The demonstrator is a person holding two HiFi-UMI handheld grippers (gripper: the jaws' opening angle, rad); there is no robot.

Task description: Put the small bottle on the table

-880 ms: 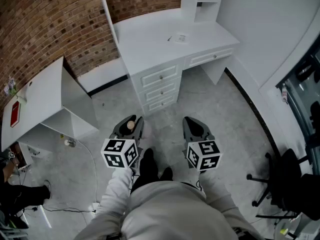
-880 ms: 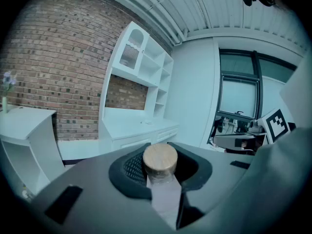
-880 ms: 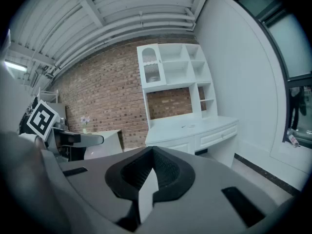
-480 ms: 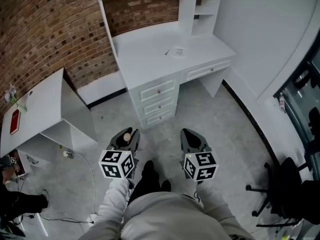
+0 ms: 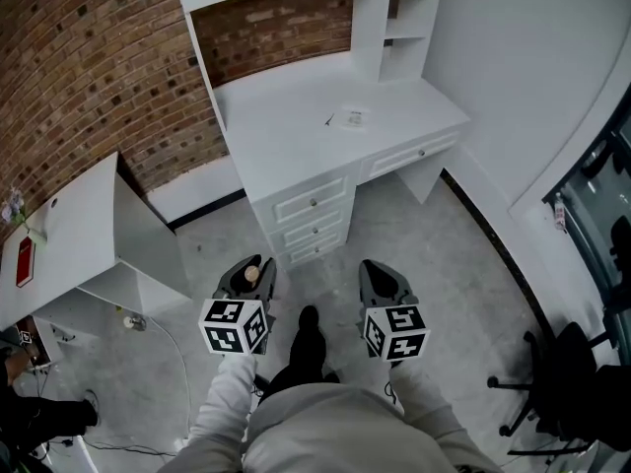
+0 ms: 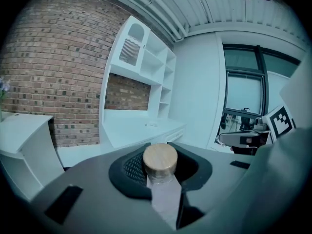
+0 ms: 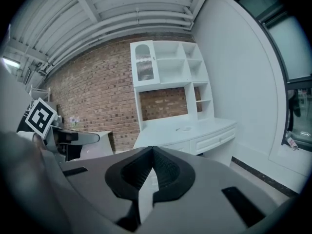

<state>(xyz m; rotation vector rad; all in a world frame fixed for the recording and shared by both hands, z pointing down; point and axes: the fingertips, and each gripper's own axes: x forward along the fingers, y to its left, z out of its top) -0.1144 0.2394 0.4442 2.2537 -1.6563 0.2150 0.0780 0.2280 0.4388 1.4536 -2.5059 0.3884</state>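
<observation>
A small clear bottle with a round wooden cap stands upright between the jaws of my left gripper, which is shut on its body. My left gripper hangs over the floor, well short of the white desk. Level with it on the right, my right gripper is shut with nothing in it; in the right gripper view its pads meet at the tips. The same desk lies ahead in that view.
A paper lies on the desk, which has drawers below and shelves behind. A second white table stands at the left by the brick wall. A black office chair is at the right. Cables lie on the floor.
The desk has come lower and larger in the head view as the person walks toward it. Both grippers keep their places and the bottle stays gripped.
</observation>
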